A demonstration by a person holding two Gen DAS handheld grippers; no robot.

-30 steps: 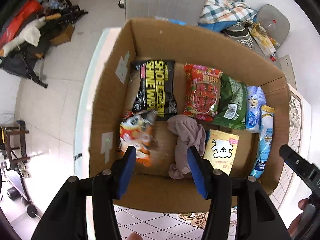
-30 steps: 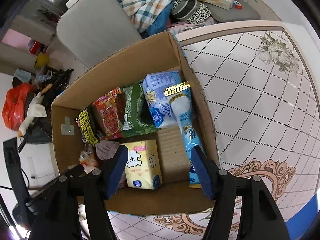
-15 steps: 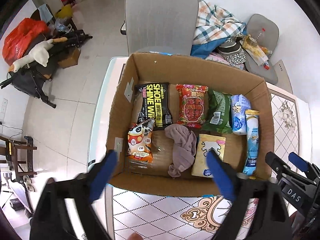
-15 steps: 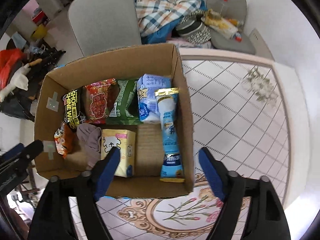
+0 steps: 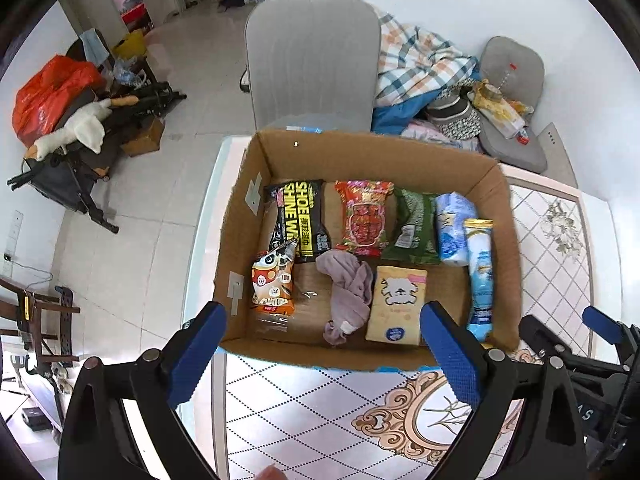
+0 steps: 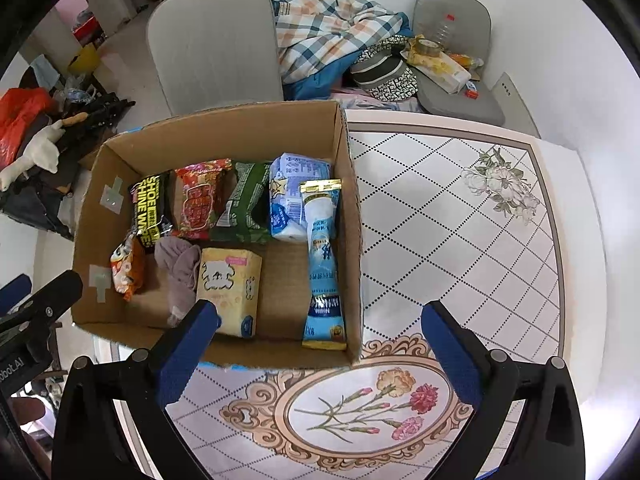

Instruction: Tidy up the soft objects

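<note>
1. Blue rubber pads tip the black left gripper point(image 5: 322, 344), low in the left wrist view; its jaws have just been opening and now stand spread wide with nothing between them.
2. Equally blue-padded, the right gripper point(image 6: 320, 342) sits low in the right wrist view, its jaws also just opened and bare.
3. Beyond both, mid-frame, sits the open brown cardboard box point(image 5: 372, 152) on the white table with a diamond pattern and floral medallion point(image 6: 460, 240).
4. Inside lie soft packs: a black-and-yellow shoe-wipe pouch point(image 5: 298, 218), a red foil snack bag point(image 5: 363, 220), a green packet point(image 5: 414, 226), and a long light-blue tube-shaped sachet point(image 6: 323, 256) along the box's right wall.
5. Near the front wall lie a crumpled mauve cloth point(image 5: 348, 292), an orange snack bag point(image 5: 272, 284) and a pale yellow tissue pack point(image 6: 228, 280).
6. All look light and yielding; the foil is probably slippery, so pinch each pack across its middle, gently, and take the cloth by a bunched fold.
</note>
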